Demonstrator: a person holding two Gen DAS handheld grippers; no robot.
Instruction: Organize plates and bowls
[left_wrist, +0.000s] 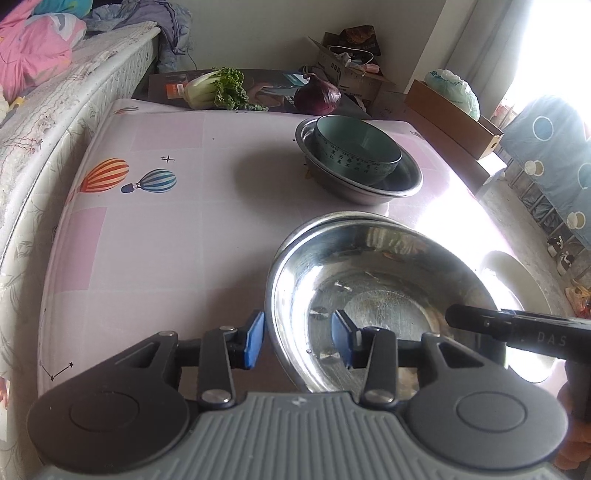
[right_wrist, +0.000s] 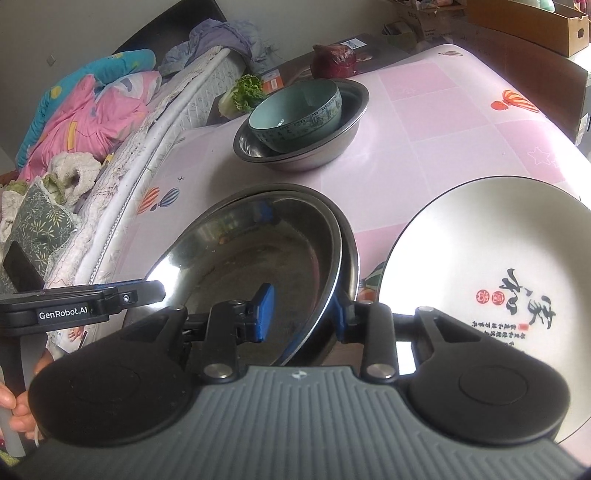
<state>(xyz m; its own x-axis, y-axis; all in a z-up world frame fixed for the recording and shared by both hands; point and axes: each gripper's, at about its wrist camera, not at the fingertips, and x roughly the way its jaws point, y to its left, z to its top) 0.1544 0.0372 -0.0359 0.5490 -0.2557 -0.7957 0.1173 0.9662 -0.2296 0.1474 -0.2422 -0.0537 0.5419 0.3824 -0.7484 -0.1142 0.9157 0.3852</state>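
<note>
Near edge of the counter (left_wrist: 155, 236), pink checked cloth with balloon prints. Two steel bowls sat nested there, the upper steel bowl (left_wrist: 373, 299) tilted inside the lower steel bowl (right_wrist: 351, 258), whose rim showed just beyond it.

Left tool (left_wrist: 297, 341): blue pads straddled the near-left rim of the upper steel bowl, one pad outside the wall, one inside. A gap was visible between pads and metal, so the jaws stood apart, not clamped.

Right tool (right_wrist: 303, 314): pads straddled the near-right rims of the nested pair, left pad inside the bowl, right pad outside against the lower bowl's wall. Whether it was pinching the rims or only close around them could not be told (the rim hid the contact).

Each tool's body appeared in the other's view, at the opposite side of the bowls.

White plate (right_wrist: 491, 295) with black calligraphy and red seals lay just right of the nested bowls, on the counter's near-right part.

Farther back, a teal ceramic bowl (left_wrist: 356, 147) sat inside a third steel bowl (left_wrist: 399, 184), well apart from the near pair.

Beyond the far edge: leafy greens (left_wrist: 218, 88) to the left, a red cabbage (left_wrist: 317, 96) to the right. A bed (left_wrist: 55, 110) with pink bedding ran along the left side.
</note>
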